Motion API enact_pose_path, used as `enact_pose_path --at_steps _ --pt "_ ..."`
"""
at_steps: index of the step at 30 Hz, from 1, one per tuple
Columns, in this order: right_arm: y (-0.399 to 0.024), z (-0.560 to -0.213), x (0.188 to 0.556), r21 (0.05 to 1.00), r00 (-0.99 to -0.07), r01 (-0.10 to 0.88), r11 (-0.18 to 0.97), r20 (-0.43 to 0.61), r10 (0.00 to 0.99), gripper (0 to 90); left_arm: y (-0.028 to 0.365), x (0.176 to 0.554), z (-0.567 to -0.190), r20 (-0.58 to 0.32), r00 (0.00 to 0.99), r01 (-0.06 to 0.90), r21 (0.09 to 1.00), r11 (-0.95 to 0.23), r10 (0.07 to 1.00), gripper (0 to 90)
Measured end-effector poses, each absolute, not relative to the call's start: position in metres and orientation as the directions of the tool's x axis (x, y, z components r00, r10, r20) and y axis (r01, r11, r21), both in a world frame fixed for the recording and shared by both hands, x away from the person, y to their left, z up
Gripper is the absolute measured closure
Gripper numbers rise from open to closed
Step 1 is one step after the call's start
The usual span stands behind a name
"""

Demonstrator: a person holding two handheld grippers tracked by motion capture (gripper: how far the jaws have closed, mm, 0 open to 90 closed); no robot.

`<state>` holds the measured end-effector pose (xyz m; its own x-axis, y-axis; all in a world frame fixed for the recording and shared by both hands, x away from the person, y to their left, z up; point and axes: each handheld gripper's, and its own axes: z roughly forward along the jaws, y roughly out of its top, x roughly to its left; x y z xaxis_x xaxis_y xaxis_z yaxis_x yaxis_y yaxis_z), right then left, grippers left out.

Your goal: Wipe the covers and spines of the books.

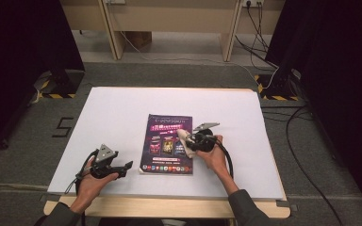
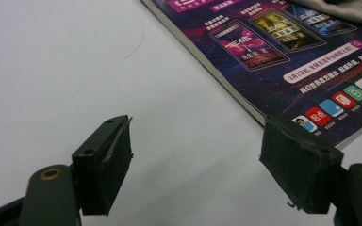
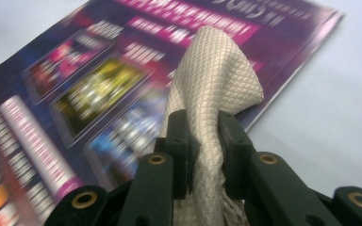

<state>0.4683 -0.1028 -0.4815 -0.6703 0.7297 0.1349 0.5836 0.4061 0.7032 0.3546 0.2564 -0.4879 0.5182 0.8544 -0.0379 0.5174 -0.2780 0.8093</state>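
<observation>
White sheeting covers the table [image 1: 122,108] where we work, with grey carpet around it and dark curtains to either side; a purple magazine [image 1: 167,143] lies flat near the middle of the white surface, its cover of small pictures and coloured icons facing up. Our right claw [image 1: 188,140] sits over the right part of that cover, clenched on a beige cloth [image 3: 212,75]; in the right gripper view the quilted fabric is pinched between the two black jaws and rises above them in a folded peak, while the cover behind it is blurred. The cloth rests against the magazine's right half in the high view. Our left claw [image 1: 125,165] is on the bare white surface just left of the magazine's lower left corner; its jaws stand wide apart and released, with nothing between them; in the left gripper view the magazine's edge runs diagonally just beyond the right jaw, and a thin hair-like line lies on the white beyond.
</observation>
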Motion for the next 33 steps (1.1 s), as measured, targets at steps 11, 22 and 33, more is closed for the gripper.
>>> enact_pose_path --at_steps 11,22,33 --pt "-0.104 -0.483 0.514 0.721 -0.559 0.616 0.317 0.117 0.821 77.2 0.256 0.354 -0.487 -0.036 0.523 0.514 0.810 -0.281 0.852 24.6" --pt "-0.091 -0.483 0.509 0.721 -0.584 0.602 0.342 0.106 0.805 78.0 0.254 0.355 -0.488 -0.037 0.529 0.515 0.808 -0.287 0.848 24.6" --pt "-0.026 -0.483 0.478 0.700 -0.746 0.542 0.464 0.146 0.650 77.7 0.255 0.354 -0.488 -0.039 0.530 0.515 0.809 -0.285 0.847 24.6"
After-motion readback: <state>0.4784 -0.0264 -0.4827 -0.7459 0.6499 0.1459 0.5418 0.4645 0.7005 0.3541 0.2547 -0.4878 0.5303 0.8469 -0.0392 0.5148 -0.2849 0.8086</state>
